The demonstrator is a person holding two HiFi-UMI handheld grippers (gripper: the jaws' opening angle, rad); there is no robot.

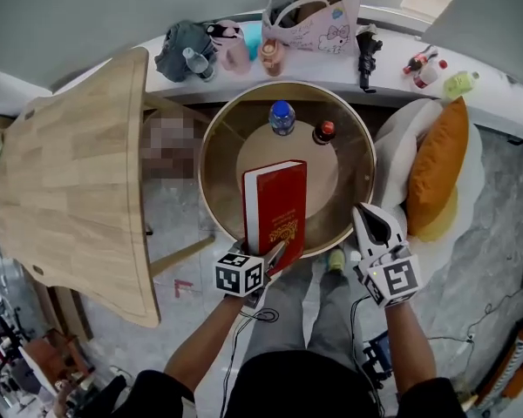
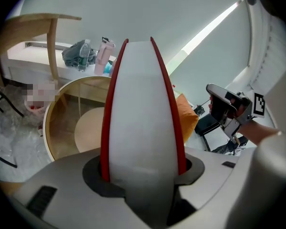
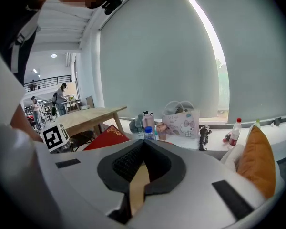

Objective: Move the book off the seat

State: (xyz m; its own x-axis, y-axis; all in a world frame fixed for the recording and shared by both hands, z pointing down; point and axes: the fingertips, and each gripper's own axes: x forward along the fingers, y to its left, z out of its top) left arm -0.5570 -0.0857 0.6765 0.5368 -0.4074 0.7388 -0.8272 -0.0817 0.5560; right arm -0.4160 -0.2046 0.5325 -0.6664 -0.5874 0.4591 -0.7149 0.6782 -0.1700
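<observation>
Holding the red book (image 1: 276, 203) clamped between the left gripper (image 1: 270, 259) fingers, over the round counter (image 1: 211, 181), with the seat (image 1: 392, 159) at 3 o'clock. The right gripper (image 1: 370, 220) fingers are together, empty. It is best lowered flat, short of the bottles (image 1: 281, 117) at 12 o'clock.

book (image 1: 275, 203): red, gold print | cushion (image 1: 436, 159): orange | bottle cap (image 1: 281, 110): blue | table (image 1: 70, 181): pale wood

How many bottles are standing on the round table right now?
2. A blue-capped bottle stands at the far side of the round table, with a red-capped bottle just right of it. The book may hide others.
</observation>
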